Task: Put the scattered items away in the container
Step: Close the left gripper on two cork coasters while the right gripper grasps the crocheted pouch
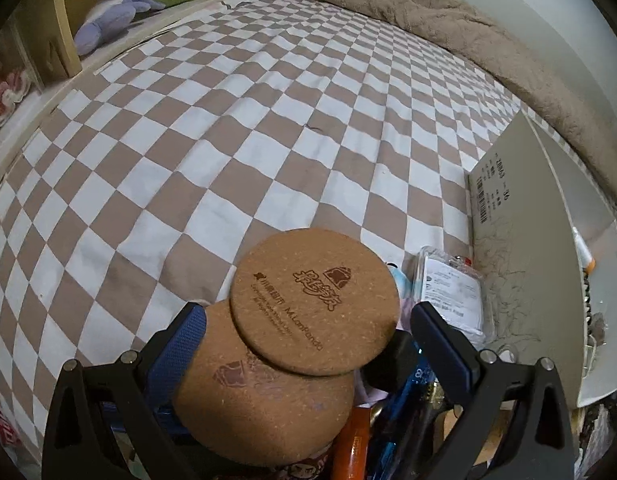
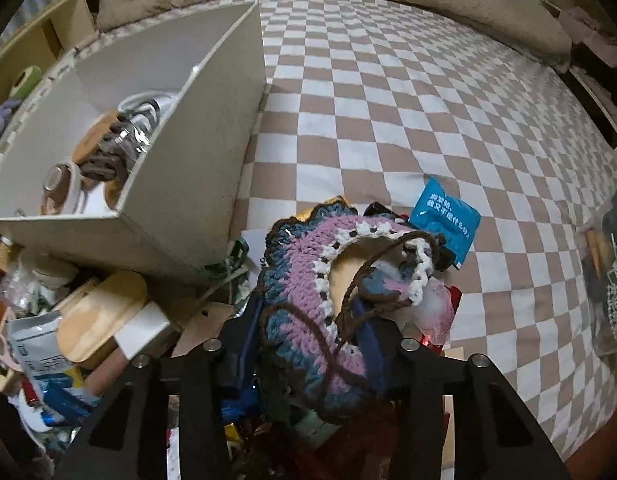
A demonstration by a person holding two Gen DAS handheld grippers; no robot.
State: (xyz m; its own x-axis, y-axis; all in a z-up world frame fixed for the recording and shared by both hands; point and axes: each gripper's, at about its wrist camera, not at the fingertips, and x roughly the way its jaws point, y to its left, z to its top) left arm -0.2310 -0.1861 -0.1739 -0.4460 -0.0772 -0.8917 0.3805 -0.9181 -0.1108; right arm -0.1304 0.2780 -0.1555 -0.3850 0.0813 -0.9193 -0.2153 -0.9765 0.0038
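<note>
The right gripper (image 2: 308,344) clamps a crocheted pink-and-blue yarn piece (image 2: 308,280) above the clutter, near the white fabric box (image 2: 212,136). The left gripper (image 1: 308,324) straddles two round cork coasters (image 1: 314,300), jaws spread wide, on the checkered bedsheet (image 1: 268,120).

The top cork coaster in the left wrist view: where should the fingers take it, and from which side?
Take the top cork coaster by its thin rim, fingers on its left and right edges, coming from above. It is a flat disc lying tilted, overlapping the lower coaster, so its far half overhangs and leaves the edge free.
</note>
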